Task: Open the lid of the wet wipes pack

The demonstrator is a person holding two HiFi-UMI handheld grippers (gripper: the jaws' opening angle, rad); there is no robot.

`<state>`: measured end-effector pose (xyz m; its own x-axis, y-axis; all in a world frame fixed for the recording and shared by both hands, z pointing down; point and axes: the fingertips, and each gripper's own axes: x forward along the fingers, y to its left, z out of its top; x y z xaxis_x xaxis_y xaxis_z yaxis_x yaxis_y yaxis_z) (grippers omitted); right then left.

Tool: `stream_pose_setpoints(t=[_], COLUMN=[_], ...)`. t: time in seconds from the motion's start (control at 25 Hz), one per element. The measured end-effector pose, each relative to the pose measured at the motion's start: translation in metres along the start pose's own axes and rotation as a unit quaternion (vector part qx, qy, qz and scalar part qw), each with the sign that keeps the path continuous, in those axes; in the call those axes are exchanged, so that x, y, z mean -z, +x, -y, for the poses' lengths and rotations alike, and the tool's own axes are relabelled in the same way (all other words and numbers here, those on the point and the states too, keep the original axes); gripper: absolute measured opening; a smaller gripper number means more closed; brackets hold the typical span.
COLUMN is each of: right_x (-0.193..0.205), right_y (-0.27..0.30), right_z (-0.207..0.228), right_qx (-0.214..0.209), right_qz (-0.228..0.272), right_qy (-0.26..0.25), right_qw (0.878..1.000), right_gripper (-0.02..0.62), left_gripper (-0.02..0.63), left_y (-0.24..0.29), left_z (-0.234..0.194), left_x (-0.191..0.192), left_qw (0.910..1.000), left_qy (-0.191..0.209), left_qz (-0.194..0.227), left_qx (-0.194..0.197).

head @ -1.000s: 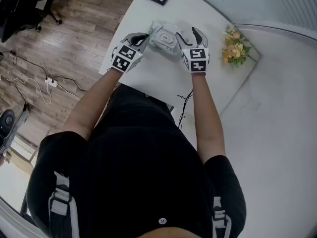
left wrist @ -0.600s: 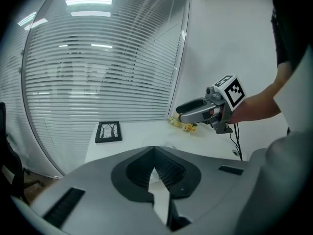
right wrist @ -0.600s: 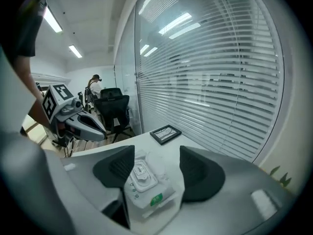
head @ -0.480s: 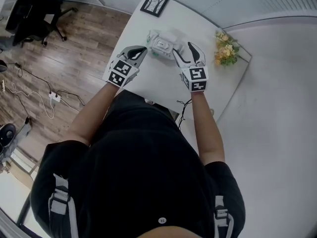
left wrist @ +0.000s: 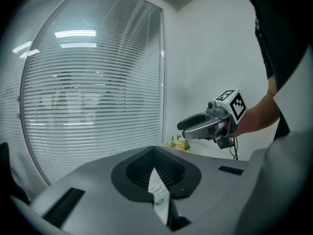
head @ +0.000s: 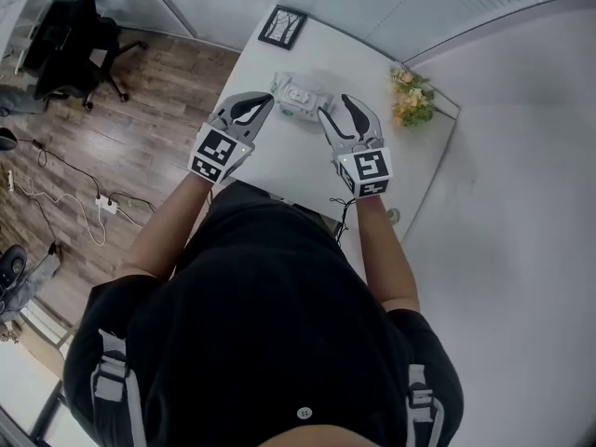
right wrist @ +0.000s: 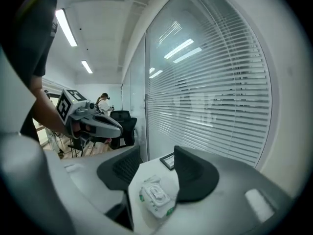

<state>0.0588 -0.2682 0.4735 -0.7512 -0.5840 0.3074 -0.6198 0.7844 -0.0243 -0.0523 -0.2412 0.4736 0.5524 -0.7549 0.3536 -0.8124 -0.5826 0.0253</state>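
While both grippers hang above the white table (head: 289,152), the wet wipes pack (head: 300,96) lies flat on its far half, just beyond the jaw tips and touched by neither gripper. It sits between the two grippers and the picture frame (head: 282,26), which stands at the far left corner of the table. The white plastic lid (right wrist: 155,194) of the pack faces up and looks shut.

The left gripper (head: 263,102) is over the left edge of the table. Its jaws stand almost together and pinch nothing; through the thin slit between them only a narrow strip of the pack shows, down on the table.

The right gripper (head: 334,107) is over the middle of the table, near the front edge. Its jaws are clearly spread and are closing at this moment. The pack appears between them in the right gripper view, but the pads do not press on it.

A small bunch of flowers (head: 410,98) lies at the right edge of the table, well apart from the pack. Beside the table there is a wooden floor (head: 140,128) with a black office chair (head: 70,40).
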Motion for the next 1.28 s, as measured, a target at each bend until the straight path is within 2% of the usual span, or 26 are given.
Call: stream_pose_setpoints(t=[0.44,0.56,0.72,1.08,1.28], right_x=[-0.061,-0.073,-0.087,-0.134,-0.143], right_y=[-0.032,-0.039,-0.043,-0.063,-0.068], right_z=[-0.024,-0.029,-0.033,-0.033,-0.028], right_qx=[-0.022,-0.030,-0.039,-0.040,-0.035], right_qz=[0.070,0.086,0.096,0.136,0.144], right_qy=[-0.012,-0.009,-0.013,-0.023,-0.024], right_qw=[0.997,0.996,0.995,0.990,0.989], right_gripper=[0.120,0.060,0.011,0.011,0.011], left_gripper=[0.008,0.008,0.008,0.008,0.008], left_y=[-0.007,-0.010,-0.014,-0.023,-0.025], left_z=[0.023,0.027,0.028,0.041,0.046], left_x=[-0.070,-0.083,-0.097,-0.134,-0.148], left_qw=[0.9969,0.9956,0.9940,0.9891,0.9873], left_qy=[0.010,0.009,0.005,0.003,0.005], left_qz=[0.073,0.088,0.103,0.139,0.149], left_qx=[0.027,0.032,0.035,0.048,0.056])
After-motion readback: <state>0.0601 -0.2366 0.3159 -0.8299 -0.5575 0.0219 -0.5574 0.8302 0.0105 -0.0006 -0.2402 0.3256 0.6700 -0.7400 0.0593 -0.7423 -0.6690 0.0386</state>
